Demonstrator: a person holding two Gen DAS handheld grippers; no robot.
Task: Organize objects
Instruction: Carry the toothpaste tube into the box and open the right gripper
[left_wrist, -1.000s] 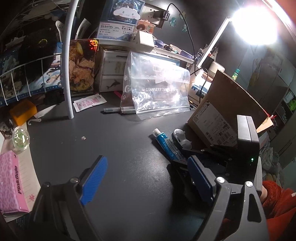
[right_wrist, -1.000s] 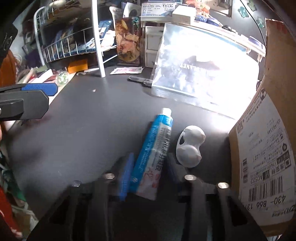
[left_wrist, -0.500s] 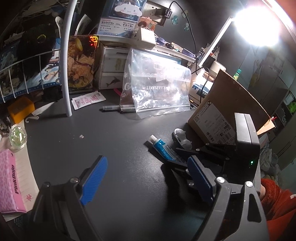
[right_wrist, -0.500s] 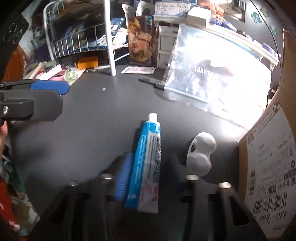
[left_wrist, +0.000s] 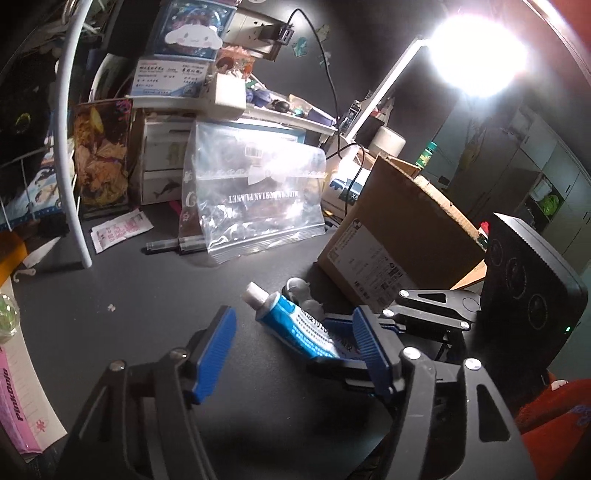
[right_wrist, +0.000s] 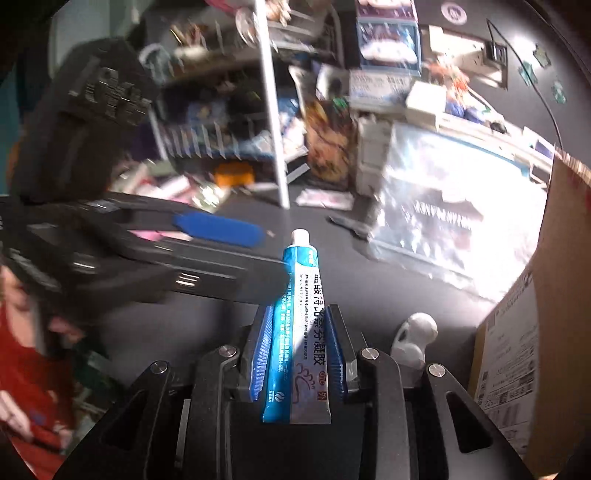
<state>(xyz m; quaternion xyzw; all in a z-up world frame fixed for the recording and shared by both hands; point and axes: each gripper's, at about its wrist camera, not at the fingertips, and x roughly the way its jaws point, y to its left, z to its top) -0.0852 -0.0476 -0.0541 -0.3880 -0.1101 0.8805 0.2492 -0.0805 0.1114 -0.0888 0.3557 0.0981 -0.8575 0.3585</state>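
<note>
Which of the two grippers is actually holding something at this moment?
The right gripper: its blue pads clamp the blue tube. The left gripper has nothing between its pads.

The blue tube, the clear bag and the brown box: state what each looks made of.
Blue tube: likely soft metal or laminate, glossy print, flat crimped tail, white plastic-looking cap; clamped in the right gripper.
Clear bag: thin transparent plastic film, shiny and wrinkled under the lamp.
Brown box: matte corrugated cardboard, raw-edged flap, white paper shipping label.

"PinkDolo" on pink box (left_wrist: 16, 402); "OTC" on tube (right_wrist: 301, 332).
</note>
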